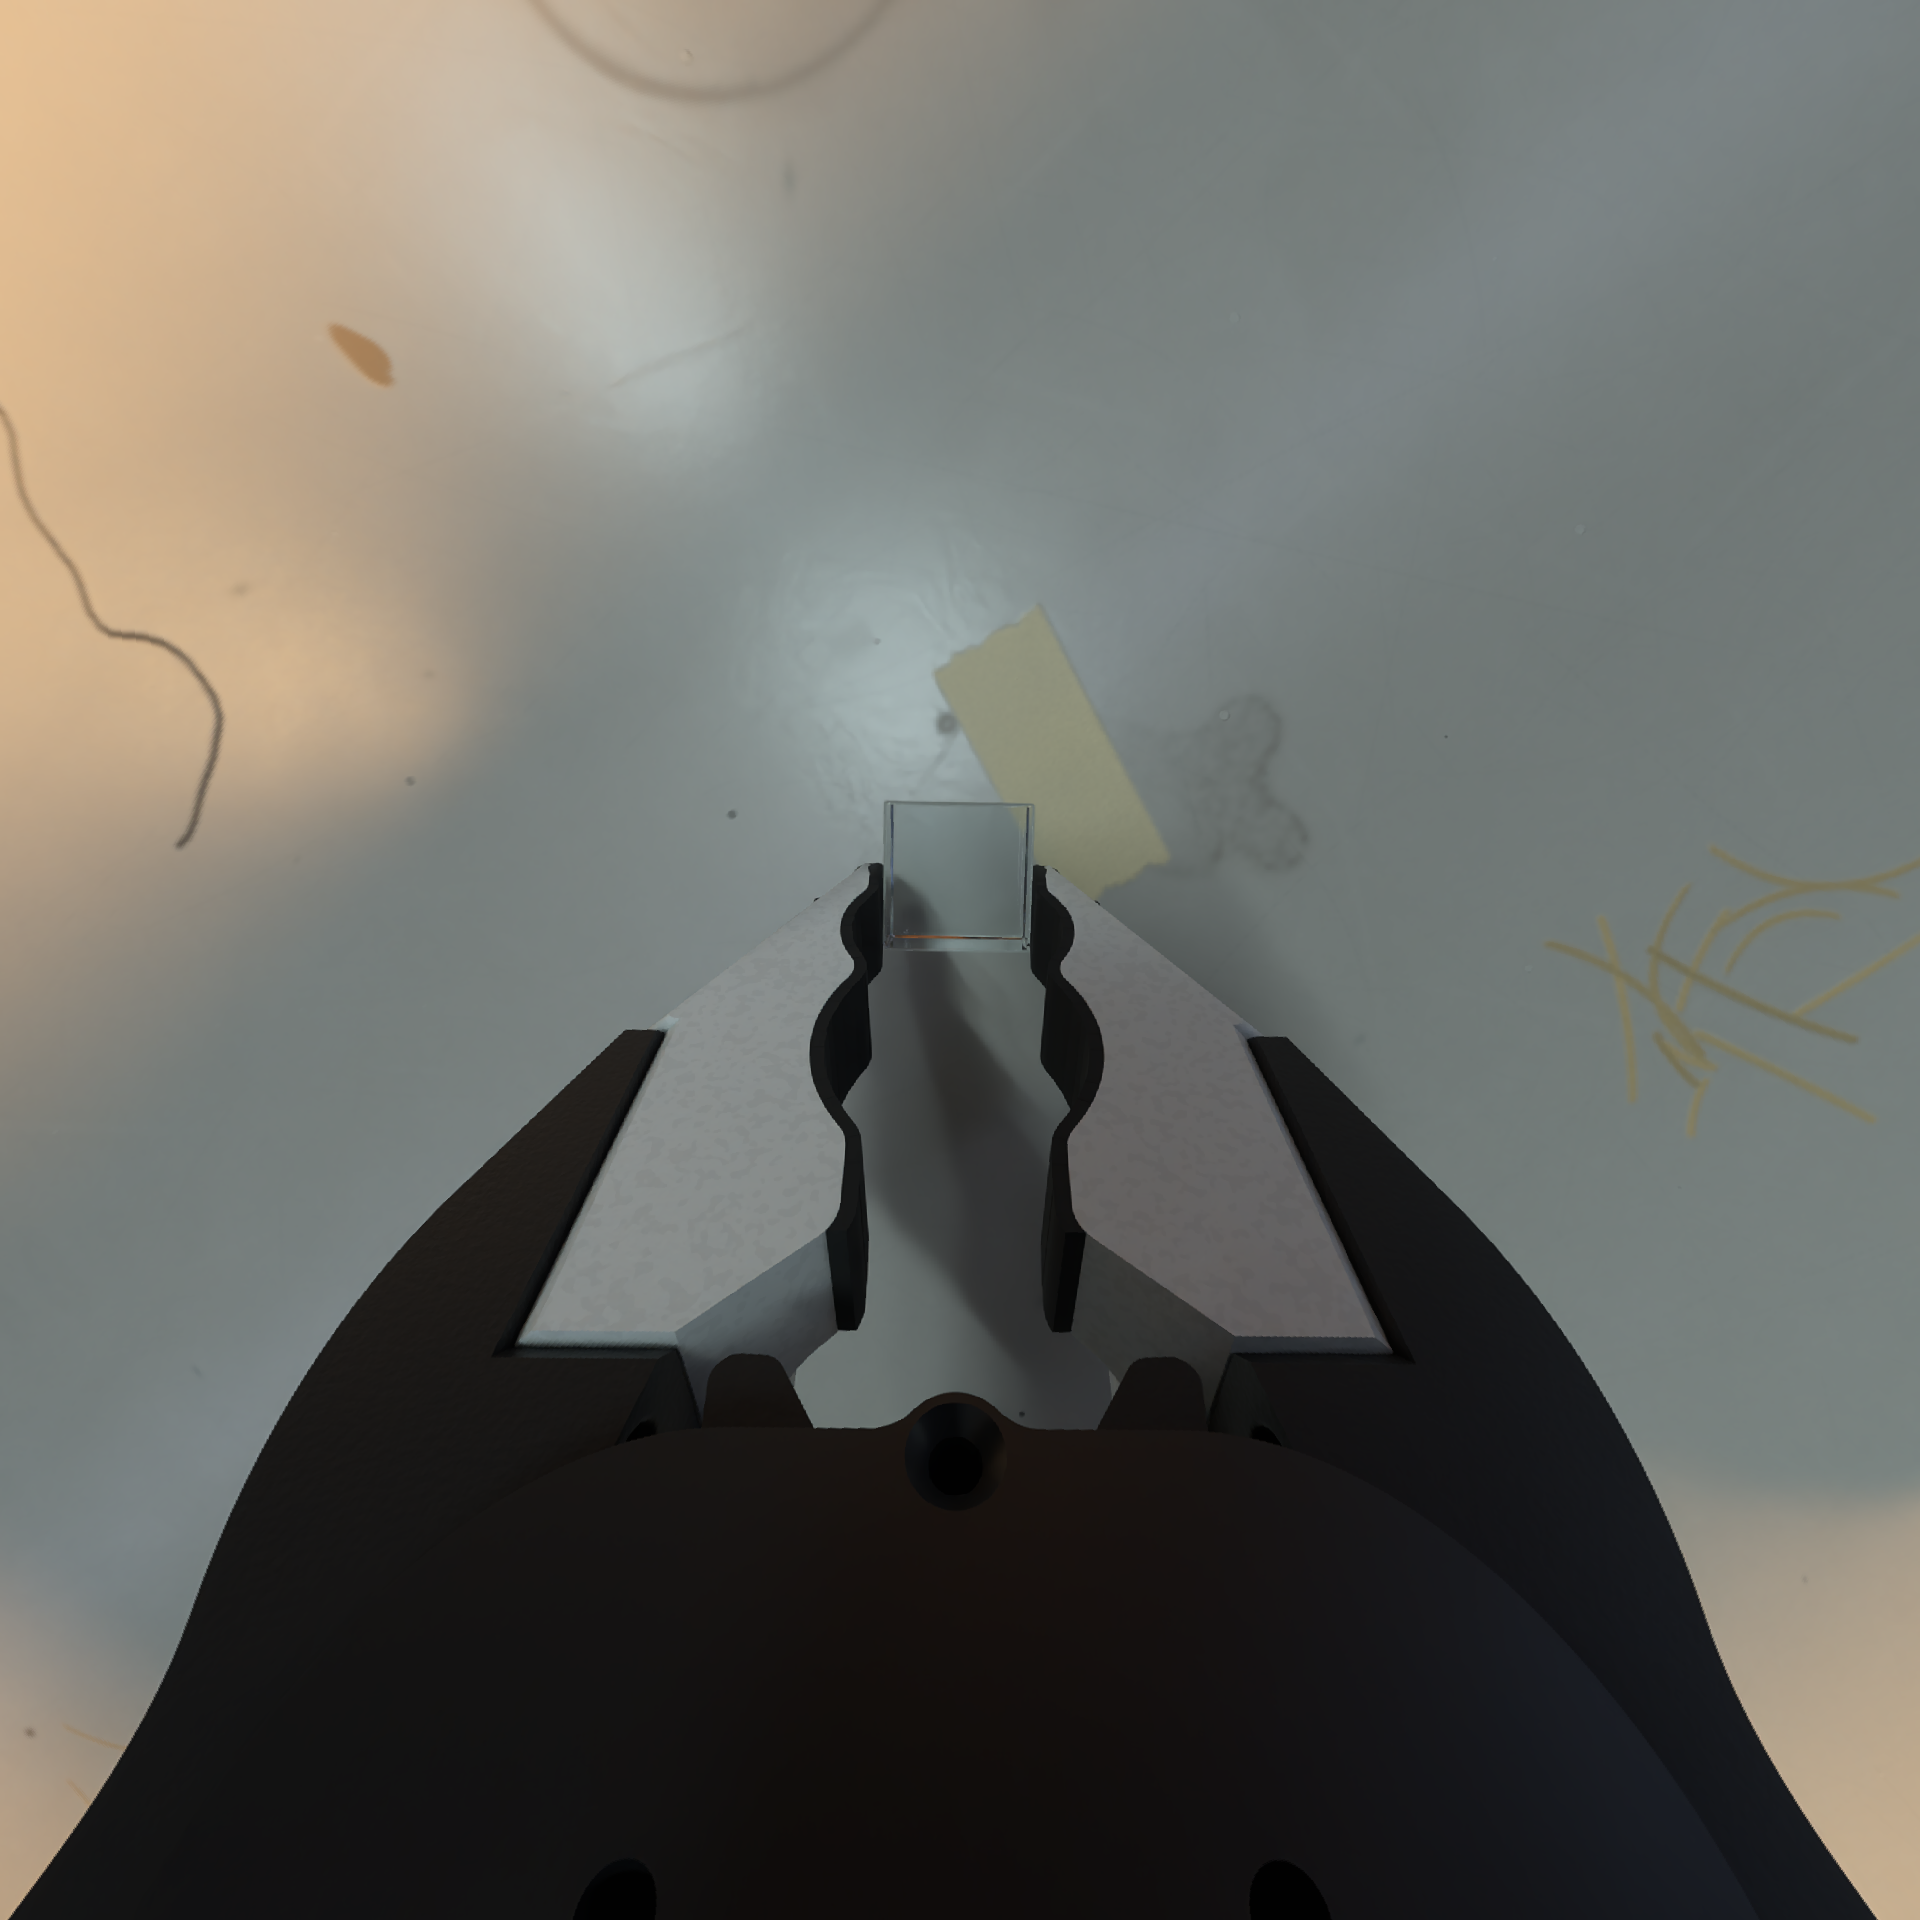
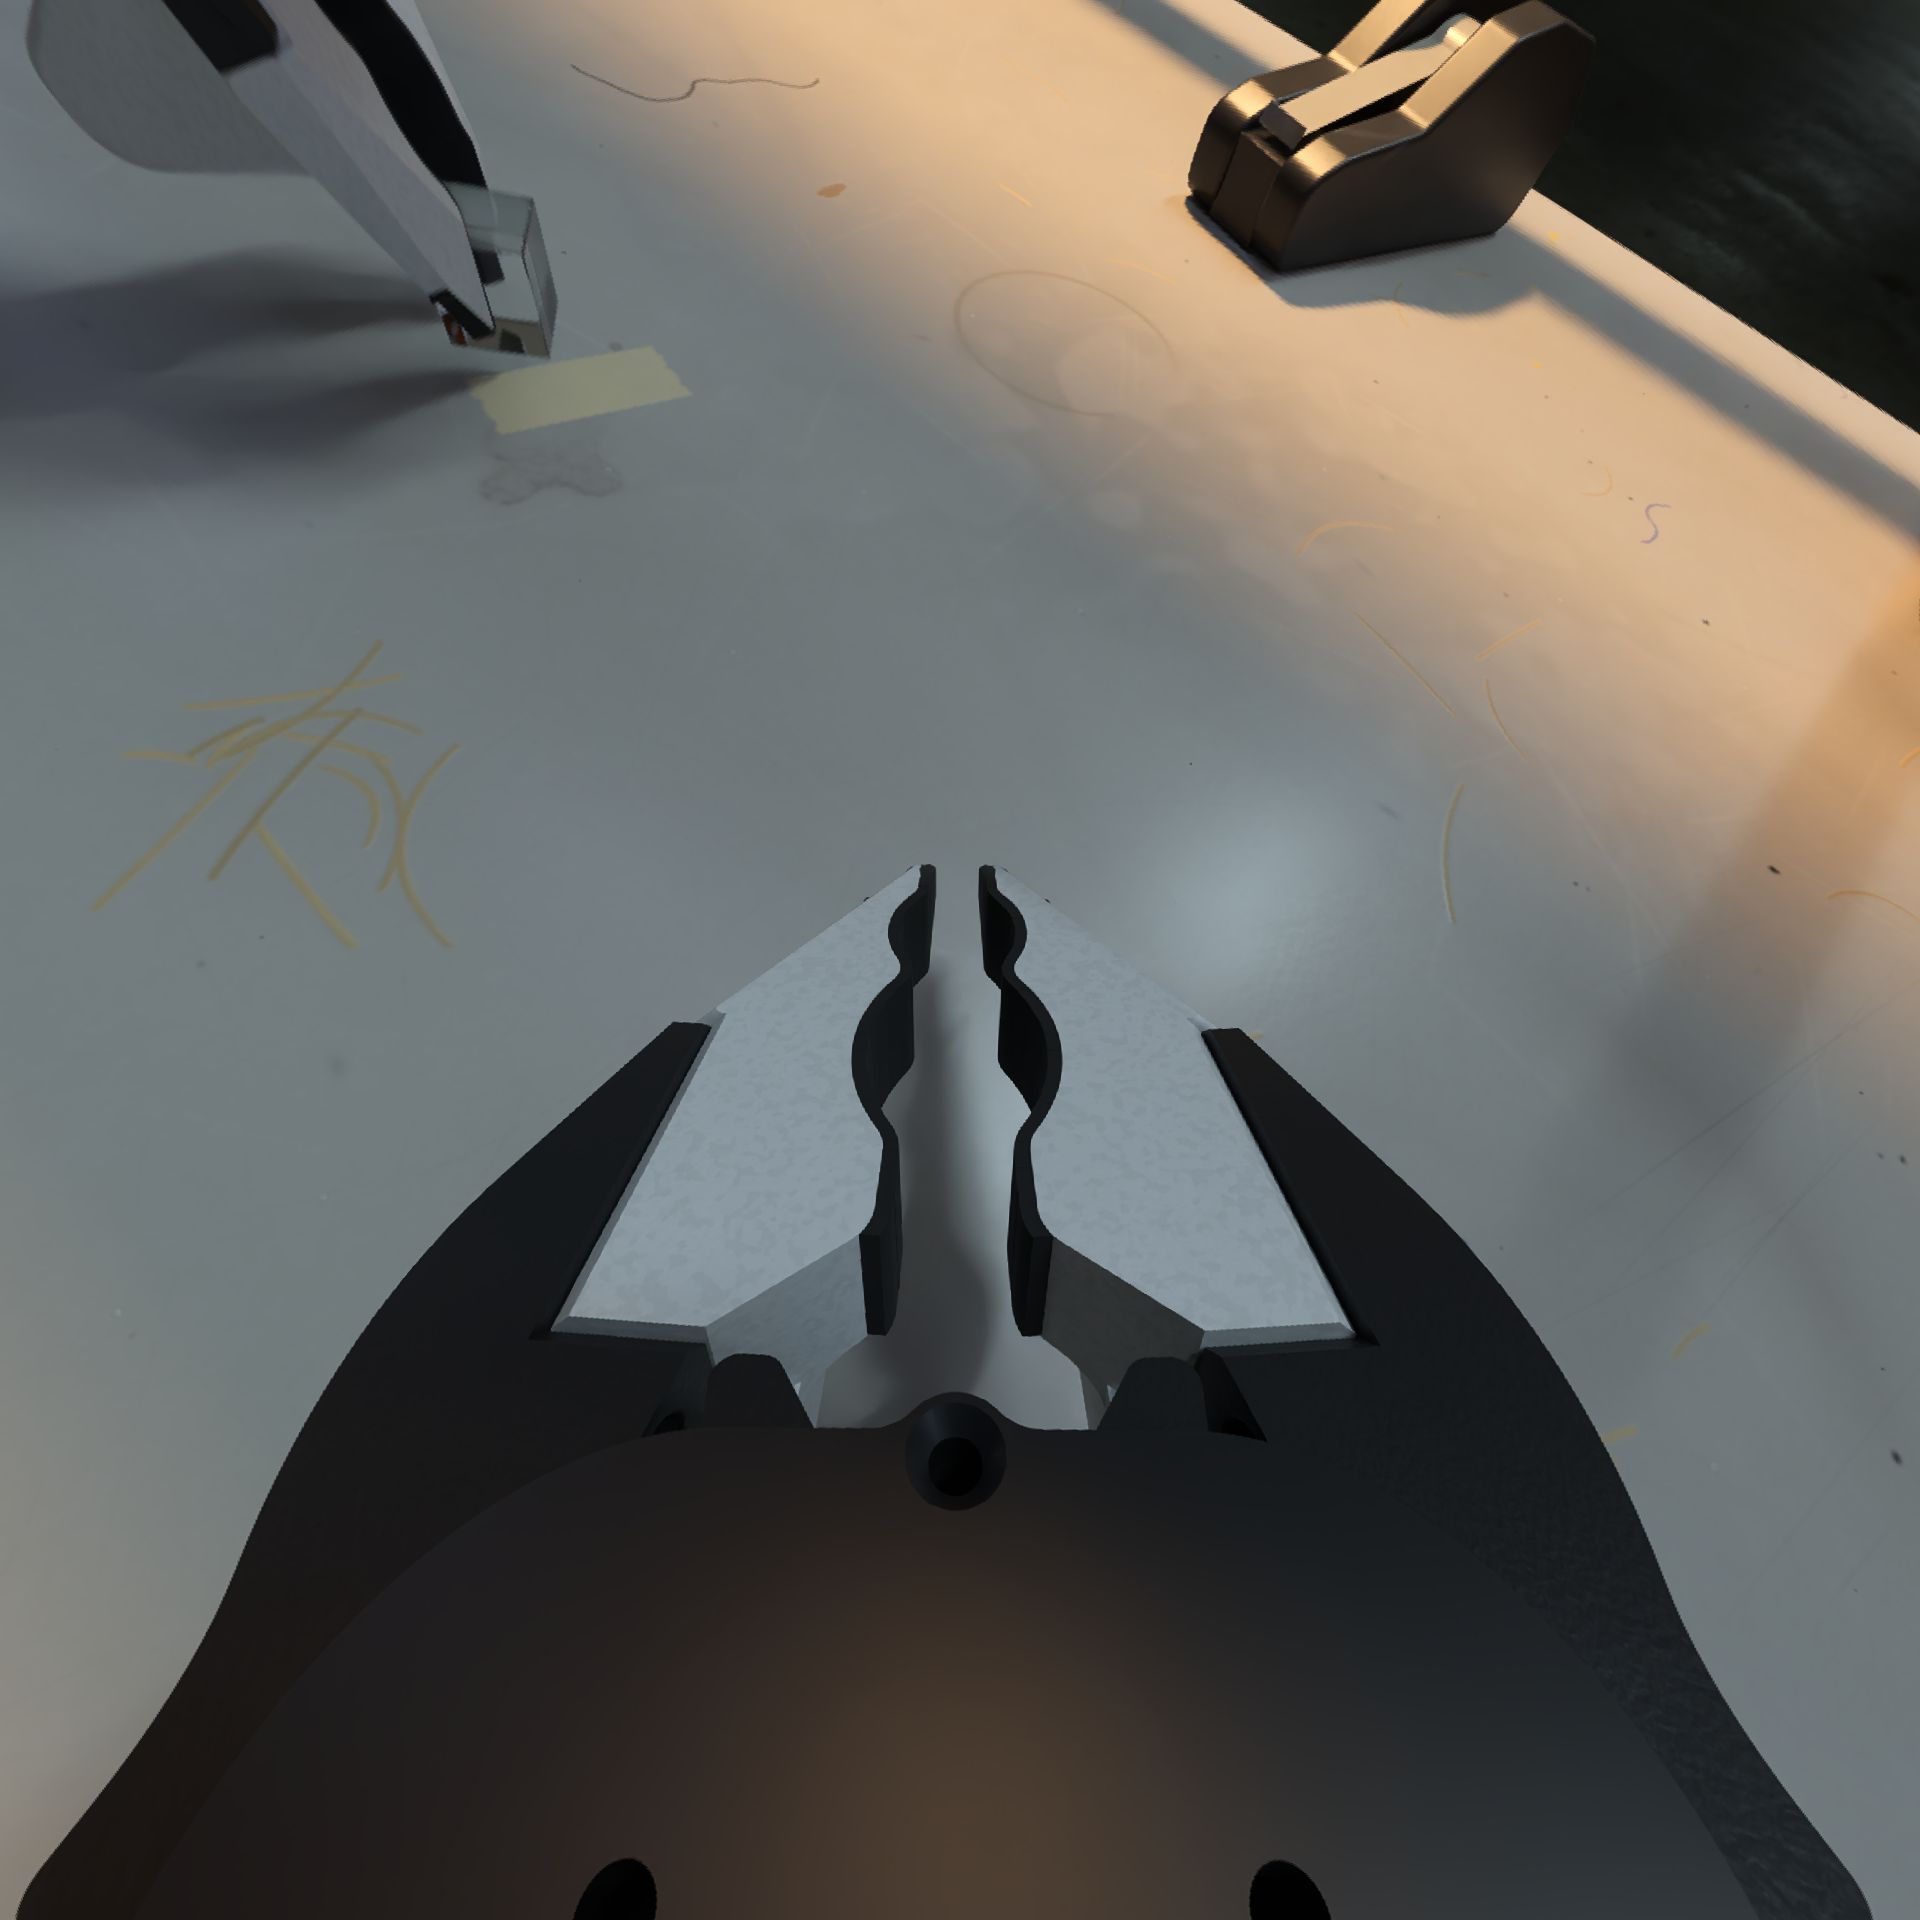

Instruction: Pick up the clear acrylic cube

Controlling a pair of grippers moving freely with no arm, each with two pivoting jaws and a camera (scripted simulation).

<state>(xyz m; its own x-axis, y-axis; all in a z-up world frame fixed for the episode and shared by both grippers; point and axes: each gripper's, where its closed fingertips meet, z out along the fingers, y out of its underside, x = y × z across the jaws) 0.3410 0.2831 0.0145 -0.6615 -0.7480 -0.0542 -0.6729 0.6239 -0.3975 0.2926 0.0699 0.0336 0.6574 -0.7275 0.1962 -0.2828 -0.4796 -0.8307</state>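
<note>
The clear acrylic cube (image 1: 960, 868) sits between the tips of my left gripper (image 1: 958, 906), whose black pads press on its left and right faces. It pokes out past the fingertips. In the right wrist view the cube (image 2: 516, 272) shows at the end of the left gripper (image 2: 480, 303), far upper left, just over the table beside a tape strip. I cannot tell whether it touches the surface. My right gripper (image 2: 956, 878) is empty, its jaws nearly together with a thin gap, low over the grey table, well apart from the cube.
A beige tape strip (image 1: 1049, 748) lies on the table just beyond the cube; it also shows in the right wrist view (image 2: 584, 390). A black tape dispenser (image 2: 1382, 145) stands near the far table edge (image 2: 1766, 343). Scratches and stains mark the table.
</note>
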